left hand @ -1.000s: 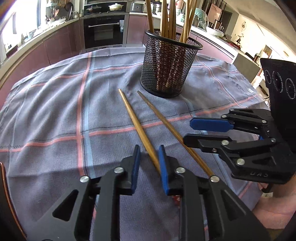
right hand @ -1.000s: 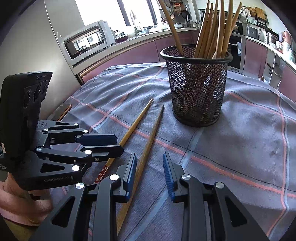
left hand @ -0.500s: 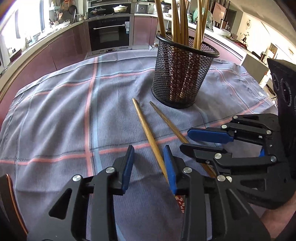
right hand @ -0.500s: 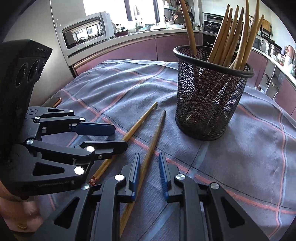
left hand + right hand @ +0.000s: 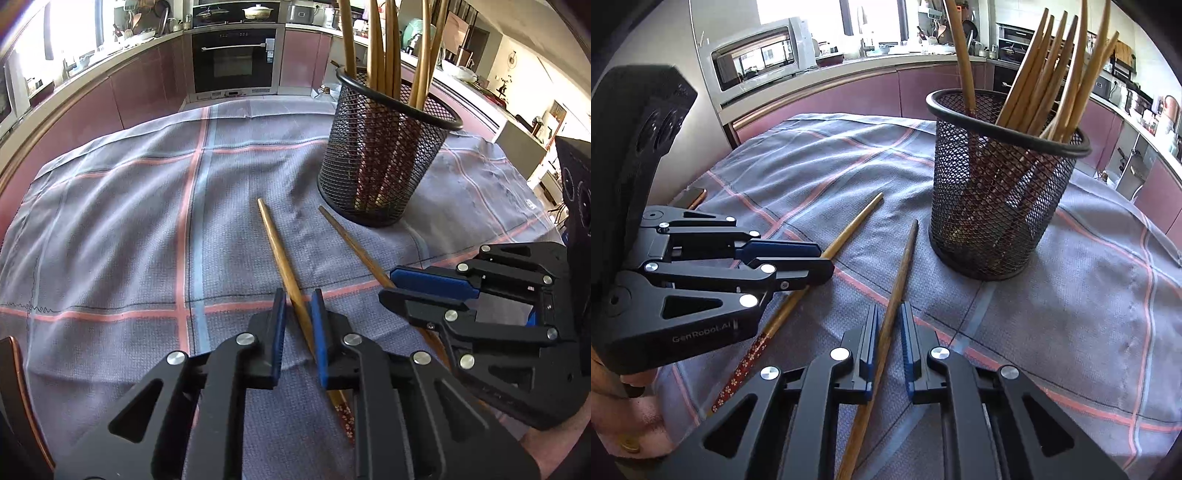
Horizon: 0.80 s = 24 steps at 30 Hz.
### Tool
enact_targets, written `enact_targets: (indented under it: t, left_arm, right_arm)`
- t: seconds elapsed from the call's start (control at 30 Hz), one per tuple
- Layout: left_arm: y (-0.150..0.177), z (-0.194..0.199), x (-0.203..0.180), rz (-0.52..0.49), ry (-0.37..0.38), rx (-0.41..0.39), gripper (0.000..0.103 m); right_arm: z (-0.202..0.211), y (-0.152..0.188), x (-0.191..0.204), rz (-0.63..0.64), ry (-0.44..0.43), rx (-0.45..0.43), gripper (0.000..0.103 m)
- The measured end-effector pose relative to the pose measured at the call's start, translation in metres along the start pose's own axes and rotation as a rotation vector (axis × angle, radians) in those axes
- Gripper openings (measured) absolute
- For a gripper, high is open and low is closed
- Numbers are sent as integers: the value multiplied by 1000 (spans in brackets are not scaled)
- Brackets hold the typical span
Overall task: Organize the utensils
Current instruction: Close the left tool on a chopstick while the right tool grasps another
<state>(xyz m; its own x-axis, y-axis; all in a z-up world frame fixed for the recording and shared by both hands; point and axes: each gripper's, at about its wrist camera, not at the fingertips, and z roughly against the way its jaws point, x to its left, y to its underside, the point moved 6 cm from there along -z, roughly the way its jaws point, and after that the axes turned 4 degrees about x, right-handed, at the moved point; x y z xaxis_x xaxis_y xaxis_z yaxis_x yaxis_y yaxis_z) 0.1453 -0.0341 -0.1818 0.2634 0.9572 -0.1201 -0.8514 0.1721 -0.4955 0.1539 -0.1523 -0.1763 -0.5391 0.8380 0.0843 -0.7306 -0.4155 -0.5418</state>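
Note:
Two wooden chopsticks lie side by side on the checked cloth in front of a black mesh holder (image 5: 380,166) (image 5: 997,192) that has several chopsticks standing in it. My left gripper (image 5: 298,308) (image 5: 820,262) straddles the left chopstick (image 5: 275,240) (image 5: 849,229). Its jaws are closing, with narrow gaps still visible beside the stick. My right gripper (image 5: 889,319) (image 5: 388,284) straddles the right chopstick (image 5: 905,258) (image 5: 351,240) in the same way, its jaws closing and almost on the wood. Both sticks rest flat on the cloth.
The grey cloth (image 5: 129,221) with pink and blue stripes covers a round table. A flat dark object (image 5: 692,195) lies at the table's left edge. Kitchen counters, an oven (image 5: 234,59) and a microwave (image 5: 757,55) stand beyond. A hand in a pink sleeve (image 5: 635,413) holds the left gripper.
Both grippers have slid forward along their chopsticks toward the holder. The right jaws narrowed steadily around their stick. The left jaws widened briefly, then narrowed around theirs.

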Motion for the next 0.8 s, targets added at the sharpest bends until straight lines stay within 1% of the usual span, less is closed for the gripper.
enact_targets:
  t: [0.1, 0.13, 0.33, 0.57, 0.8]
  left_arm:
    - [-2, -2, 0, 13, 1, -1, 15]
    - [-3, -2, 1, 22, 0, -3, 12]
    - [-1, 3, 5, 65, 12, -17, 8]
    - [2, 19, 8, 85, 42, -48, 8]
    - [1, 44, 7, 94, 91, -92, 7]
  right_arm:
    - [-2, -2, -1, -12, -11, -6, 10]
    - [-3, -2, -2, -20, -18, -8, 8]
    - [4, 1, -9, -67, -68, -25, 6]
    - [28, 3, -12, -82, -117, -76, 5]
    - [61, 2, -15, -94, -172, -161, 5]
